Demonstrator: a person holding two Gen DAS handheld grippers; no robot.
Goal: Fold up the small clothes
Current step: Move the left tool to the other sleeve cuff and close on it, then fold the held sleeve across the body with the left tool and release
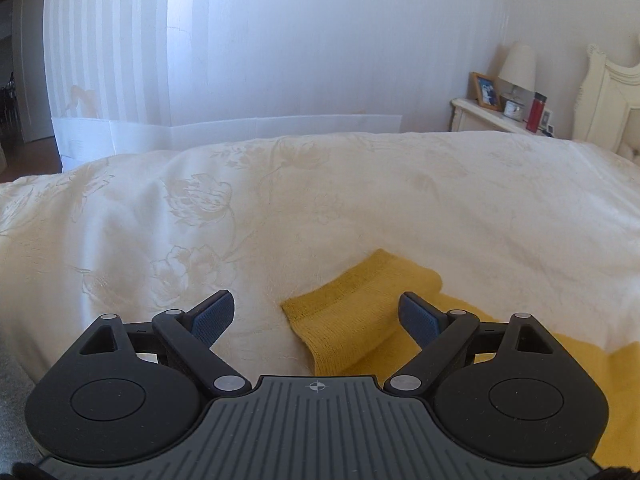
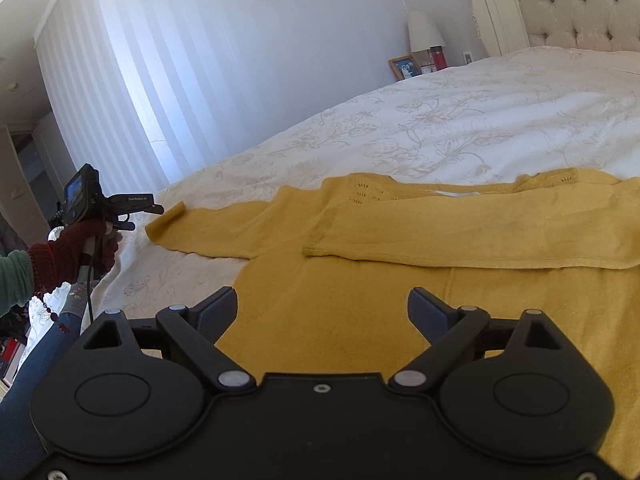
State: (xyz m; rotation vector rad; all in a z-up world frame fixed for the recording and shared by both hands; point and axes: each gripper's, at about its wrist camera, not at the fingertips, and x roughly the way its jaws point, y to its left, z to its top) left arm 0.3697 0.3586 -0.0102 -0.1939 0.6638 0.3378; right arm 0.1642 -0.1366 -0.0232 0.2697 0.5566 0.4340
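**Yellow sweater spread on the bed, both claws empty**

A yellow knit sweater (image 2: 360, 312) lies flat on the cream floral bedspread (image 2: 460, 120). One sleeve (image 2: 480, 232) is folded across the body; the other sleeve (image 2: 208, 228) stretches out toward the bed's edge, its cuff tip curled up.

The left claw (image 1: 316, 316) hangs over that outstretched cuff (image 1: 344, 320), its blue-padded fingers (image 1: 210, 318) spread wide with nothing between them. In the right wrist view it shows at the bedside, held by a hand in a dark red glove (image 2: 74, 254).

The right claw (image 2: 322, 314) hovers above the sweater's lower body, jaws apart and gripping nothing.

A nightstand (image 1: 486, 114) beyond the bed carries a lamp (image 1: 518, 66), a framed photo (image 1: 485, 90) and a red bottle (image 1: 536, 112). A tufted headboard (image 2: 580, 4) stands at the bed's head.
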